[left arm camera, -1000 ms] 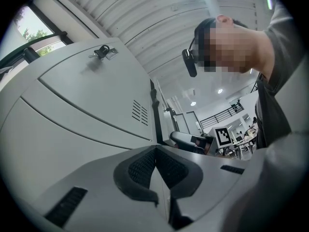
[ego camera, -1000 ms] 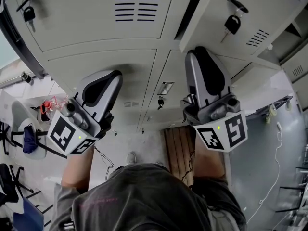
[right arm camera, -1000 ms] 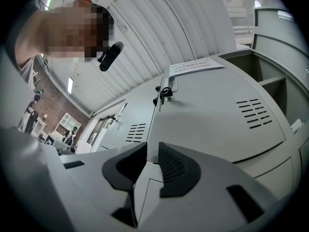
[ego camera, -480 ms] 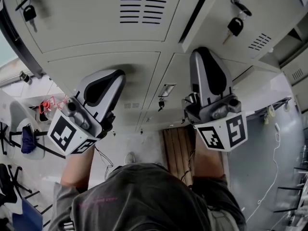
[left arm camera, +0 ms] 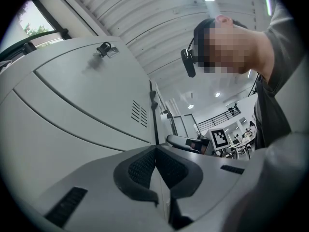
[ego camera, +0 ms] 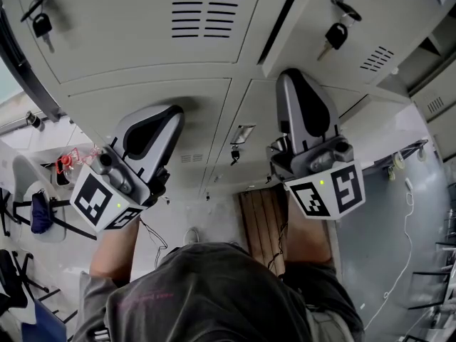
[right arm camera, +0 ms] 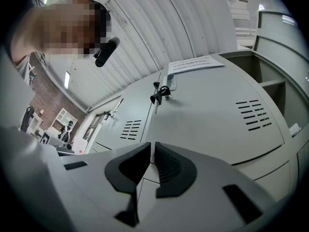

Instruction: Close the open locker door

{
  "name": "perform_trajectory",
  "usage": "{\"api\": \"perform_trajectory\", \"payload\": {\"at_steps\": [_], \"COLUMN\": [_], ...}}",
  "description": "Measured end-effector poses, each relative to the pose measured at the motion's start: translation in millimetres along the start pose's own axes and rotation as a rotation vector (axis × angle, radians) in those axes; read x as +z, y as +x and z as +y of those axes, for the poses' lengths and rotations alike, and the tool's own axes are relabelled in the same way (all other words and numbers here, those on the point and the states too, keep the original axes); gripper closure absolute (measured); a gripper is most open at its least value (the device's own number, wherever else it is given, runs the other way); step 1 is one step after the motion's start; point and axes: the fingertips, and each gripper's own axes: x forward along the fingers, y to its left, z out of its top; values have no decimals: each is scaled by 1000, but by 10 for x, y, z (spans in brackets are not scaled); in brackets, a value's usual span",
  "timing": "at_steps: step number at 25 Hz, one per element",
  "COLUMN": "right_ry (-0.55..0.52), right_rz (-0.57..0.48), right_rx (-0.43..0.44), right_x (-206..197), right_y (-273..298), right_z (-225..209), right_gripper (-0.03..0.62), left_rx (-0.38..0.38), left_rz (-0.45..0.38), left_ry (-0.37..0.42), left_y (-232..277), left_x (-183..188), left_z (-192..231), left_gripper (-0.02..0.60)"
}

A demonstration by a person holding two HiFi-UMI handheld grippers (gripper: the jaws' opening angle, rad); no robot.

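— At far left, what hangs there?
— A black-headed key (ego camera: 41, 26), in the lock of a pale grey metal locker front with vent slits (ego camera: 142, 41). That front lies flush with the panels around it.
— And the left hand-held gripper (ego camera: 171, 112)?
— Grey shell, black pads, held before the panel below the vents. Its jaws are pressed together with nothing between them. I cannot tell whether its tip touches the metal.
— Moving right?
— The right hand-held gripper (ego camera: 299, 77) has its jaws drawn together on nothing, with only a hairline slit between the pads. Its tip sits at the bottom edge of the open pale grey locker door (ego camera: 385, 9), which has a second black key (ego camera: 335, 34) dangling from its lock.
— How does that door stand?
— Slightly ajar. A dark gap runs down its left edge, between it and the vented front.
— Beyond it?
— An uncovered locker compartment (ego camera: 434, 52) at far right. Below it, a thin white cable (ego camera: 412, 212) trails across the grey floor (ego camera: 385, 255).
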Motion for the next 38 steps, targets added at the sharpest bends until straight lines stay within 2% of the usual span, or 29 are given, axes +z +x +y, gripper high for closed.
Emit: {"api": "perform_trajectory", "payload": {"at_steps": [4, 8, 20, 22, 23, 26, 28, 30, 38], "right_ry": [-1, -7, -93, -114, -128, -186, -213, -225, -233], "right_rz": [-6, -21, 14, 28, 37, 66, 77, 79, 72], "right_rx": [-12, -62, -280, -329, -365, -501, -564, -591, -626], "right_x": [52, 156, 416, 415, 388, 271, 269, 333, 587], "right_y": [-74, -262, -1158, -1149, -1005, -282, -71, -155, -809], "right_z": [7, -42, -316, -106, 207, 1607, 2130, 2173, 1653], "right_gripper": [554, 554, 554, 554, 554, 554, 554, 554, 554], "left_rx": [-32, -91, -315, -365, -401, -535, -595, -620, -656], "left_rz": [3, 11, 8, 12, 12, 9, 7, 5, 14], "left_ry": [-6, -15, -110, -141, -161, -227, -253, -263, -260], "left_y": [59, 135, 512, 356, 100, -1046, -1455, -1467, -950], "left_x": [6, -8, -231, -224, -149, 257, 421, 444, 297], "left_z": [-70, -222, -900, -842, -653, 262, 551, 478, -220], "left_gripper": [566, 566, 566, 566, 566, 566, 566, 566, 566]}}
